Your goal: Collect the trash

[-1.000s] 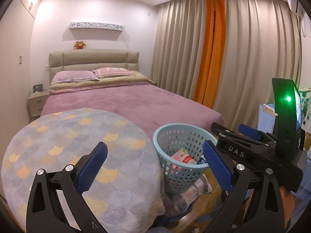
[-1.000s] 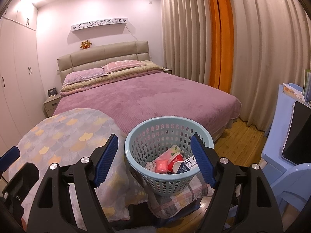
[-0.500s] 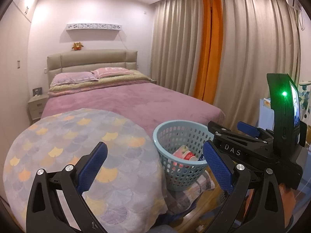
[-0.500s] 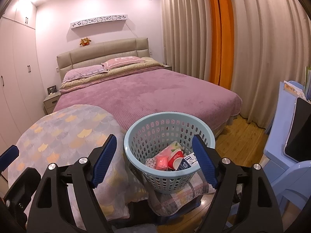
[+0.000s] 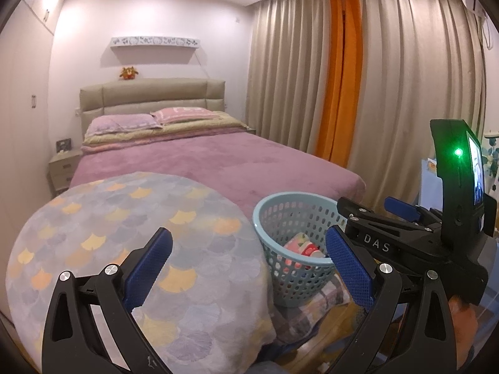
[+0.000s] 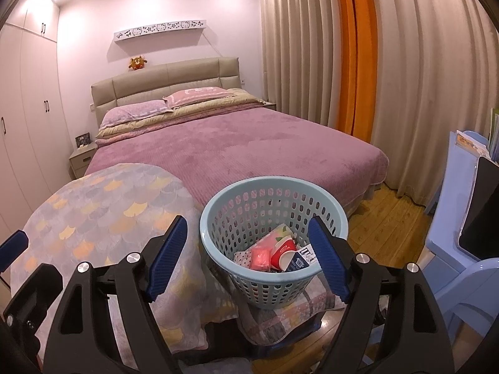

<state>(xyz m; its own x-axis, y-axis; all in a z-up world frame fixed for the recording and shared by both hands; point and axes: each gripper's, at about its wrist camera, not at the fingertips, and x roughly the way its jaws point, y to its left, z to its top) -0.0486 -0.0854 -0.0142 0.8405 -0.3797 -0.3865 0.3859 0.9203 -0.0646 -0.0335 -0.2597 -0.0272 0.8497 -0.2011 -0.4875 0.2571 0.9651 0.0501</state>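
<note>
Holding both tongs spread wide with nothing between the ribbed blue pads, you have the left gripper [image 5: 249, 265] over the round table and the right gripper [image 6: 249, 258] framing the basket. The pale blue plastic basket [image 6: 327, 215] is round, its wall pierced with rows of oval holes, and it sits on a patchwork checked cushion [image 6: 299, 314] just beside the table. Inside lie a red paper cup [image 6: 282, 249] on its side, a pink wrapped packet [image 6: 260, 257], a soft pink patterned pack [image 6: 277, 233] and a dark blue and white carton [image 6: 304, 258], all touching at the bottom. The table cloth [image 5: 124, 218] is soft, printed with grey and yellow fan-shaped scales. Behind stands a bed [image 6: 234, 146] under a ribbed mauve cover, with a padded beige headboard. Pleated beige curtains [image 6: 421, 78] hang at the side, split by an orange strip. In the left view, your right gripper [image 5: 402, 213] reaches past the basket's rim.
</note>
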